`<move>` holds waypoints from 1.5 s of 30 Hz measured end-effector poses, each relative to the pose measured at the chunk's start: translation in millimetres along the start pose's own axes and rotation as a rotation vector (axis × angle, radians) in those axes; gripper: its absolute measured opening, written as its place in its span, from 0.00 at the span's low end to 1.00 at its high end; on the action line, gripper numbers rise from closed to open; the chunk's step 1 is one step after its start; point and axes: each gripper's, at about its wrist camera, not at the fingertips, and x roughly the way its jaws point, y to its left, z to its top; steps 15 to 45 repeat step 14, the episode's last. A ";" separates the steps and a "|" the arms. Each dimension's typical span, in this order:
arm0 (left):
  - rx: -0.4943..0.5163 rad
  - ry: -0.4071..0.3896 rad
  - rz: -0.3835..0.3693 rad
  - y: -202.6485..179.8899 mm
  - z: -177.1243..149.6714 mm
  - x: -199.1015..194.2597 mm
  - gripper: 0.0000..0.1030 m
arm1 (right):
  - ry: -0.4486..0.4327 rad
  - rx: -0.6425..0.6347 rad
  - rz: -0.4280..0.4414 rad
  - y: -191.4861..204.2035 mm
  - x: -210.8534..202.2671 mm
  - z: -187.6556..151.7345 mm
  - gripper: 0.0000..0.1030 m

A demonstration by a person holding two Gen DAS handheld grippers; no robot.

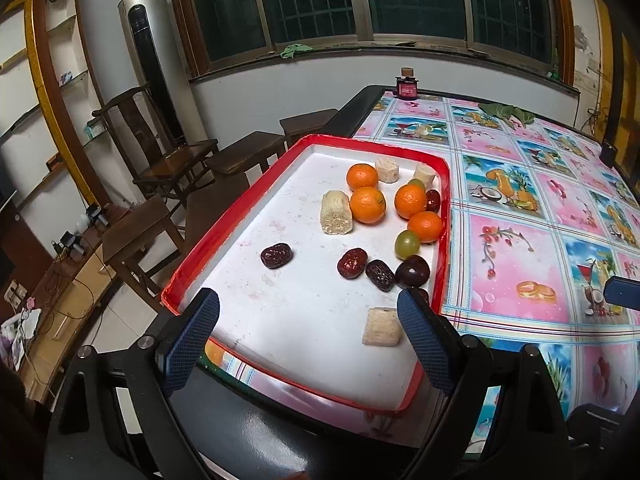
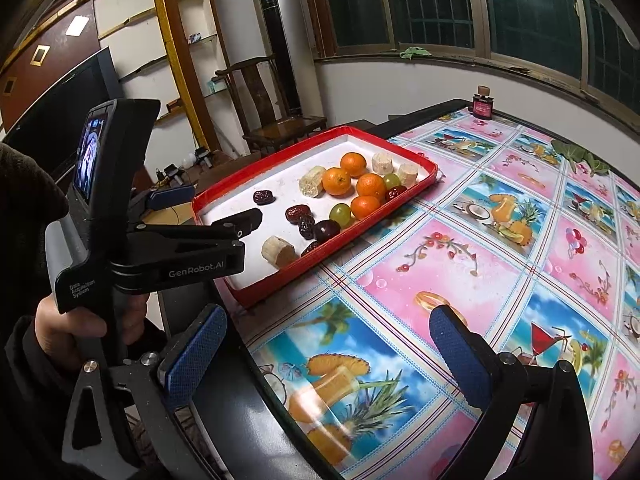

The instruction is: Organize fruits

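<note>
On the near end of the red tray [image 1: 224, 220], my left wrist camera shows the left gripper [image 1: 308, 332] with its jaws spread wide and nothing between the pads. A pale banana chunk [image 1: 382, 327] lies just inside the right-hand finger [image 1: 424, 344]. Farther up the tray I see four oranges [image 1: 367, 205] bunched together with more banana pieces, two green grapes [image 1: 407, 243] and several dark red dates [image 1: 276, 256]. The tray sits on the left edge of the table, on a patterned tablecloth [image 1: 520, 264].

From my right wrist camera, the right gripper [image 2: 324, 344] hovers over the tablecloth [image 2: 460, 240], well apart from the tray [image 2: 416, 184], jaws wide and empty. At the left, a hand [image 2: 68, 320] grips the other gripper's handle, its fingers reaching over the tray's near end. A small dark jar [image 2: 483, 105] stands at the table's far edge.
</note>
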 end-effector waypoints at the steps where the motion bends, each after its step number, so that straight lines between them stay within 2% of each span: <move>1: 0.000 0.000 -0.004 -0.4 -0.4 -0.8 0.89 | 0.000 0.001 -0.003 0.3 -0.7 0.3 0.99; 8: -0.009 0.023 -0.042 -1.5 -4.4 -1.2 0.89 | 0.000 0.000 -0.006 4.2 -4.1 0.4 0.99; 14: -0.050 0.031 -0.174 -1.8 -11.6 -3.1 0.89 | 0.008 0.027 -0.005 3.2 -4.9 -6.6 0.99; 45: -0.050 0.031 -0.174 -1.8 -11.6 -3.1 0.89 | 0.008 0.027 -0.005 3.2 -4.9 -6.6 0.99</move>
